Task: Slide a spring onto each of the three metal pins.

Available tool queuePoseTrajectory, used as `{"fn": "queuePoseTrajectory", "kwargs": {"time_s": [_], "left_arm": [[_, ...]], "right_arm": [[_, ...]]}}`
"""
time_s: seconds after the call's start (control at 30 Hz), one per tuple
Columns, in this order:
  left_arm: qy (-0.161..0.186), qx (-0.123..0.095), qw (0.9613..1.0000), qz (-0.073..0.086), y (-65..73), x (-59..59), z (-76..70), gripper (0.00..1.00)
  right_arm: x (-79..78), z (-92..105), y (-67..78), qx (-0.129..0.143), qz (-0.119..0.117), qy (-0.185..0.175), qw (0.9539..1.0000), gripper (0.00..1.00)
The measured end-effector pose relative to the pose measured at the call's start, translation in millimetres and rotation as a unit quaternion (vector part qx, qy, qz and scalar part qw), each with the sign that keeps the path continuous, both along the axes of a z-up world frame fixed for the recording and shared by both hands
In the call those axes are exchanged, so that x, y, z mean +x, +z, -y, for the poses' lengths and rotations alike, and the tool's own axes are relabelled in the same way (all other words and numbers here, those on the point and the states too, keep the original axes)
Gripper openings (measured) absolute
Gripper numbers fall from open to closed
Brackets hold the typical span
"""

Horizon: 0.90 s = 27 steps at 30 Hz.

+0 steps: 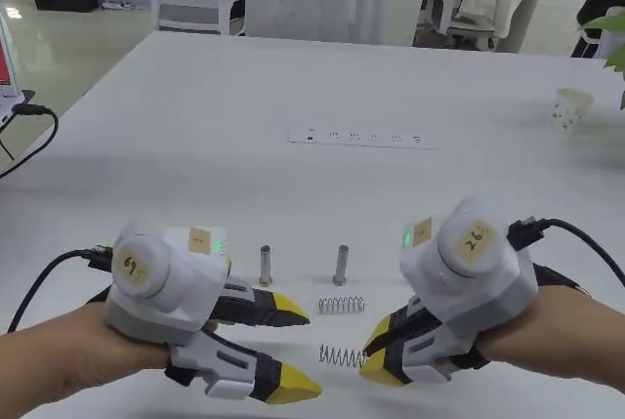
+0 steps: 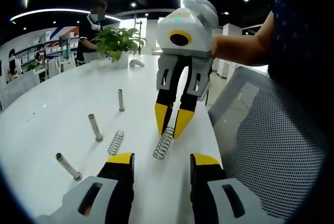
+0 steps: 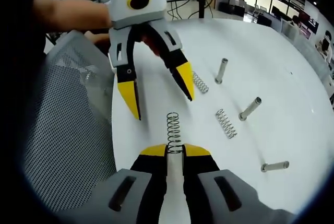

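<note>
Springs lie on the white table (image 1: 391,77). The near spring (image 1: 337,355) has one end pinched between the narrowed jaws of the right gripper (image 1: 373,351). The second spring (image 1: 341,305) rests just before an upright pin (image 1: 340,265). The left gripper (image 1: 303,353) hangs with its jaws spread wide, empty. One handwritten sticker (image 1: 475,236) reads 26, and the other sticker (image 1: 132,266) seemingly 69.

White table (image 1: 195,126): upright pins (image 1: 265,265), spring (image 1: 341,305) lying flat, power strip (image 1: 361,138) mid-table, paper cup (image 1: 571,107) far right.
</note>
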<state>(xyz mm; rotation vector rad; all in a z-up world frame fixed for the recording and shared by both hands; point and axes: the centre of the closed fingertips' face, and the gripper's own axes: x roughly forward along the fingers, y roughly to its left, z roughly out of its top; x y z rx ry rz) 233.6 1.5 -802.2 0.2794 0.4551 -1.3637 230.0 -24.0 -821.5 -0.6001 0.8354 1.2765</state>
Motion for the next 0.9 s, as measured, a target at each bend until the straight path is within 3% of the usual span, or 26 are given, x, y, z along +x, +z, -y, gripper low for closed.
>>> {"fn": "queuePoseTrajectory", "kwargs": {"time_s": [0.47,0.9], "left_arm": [[-0.027,0.022,0.9991,0.025,-12.5,-3.0,5.0,0.2],[-0.043,0.039,0.9977,0.036,-18.3,-7.3,7.2,0.06]], "right_arm": [[-7.1,-7.5,-2.0,-0.002,-0.005,0.019,0.9998,0.08],[-10.0,-9.6,0.8,0.0,-0.005,0.027,0.9996,0.08]]}}
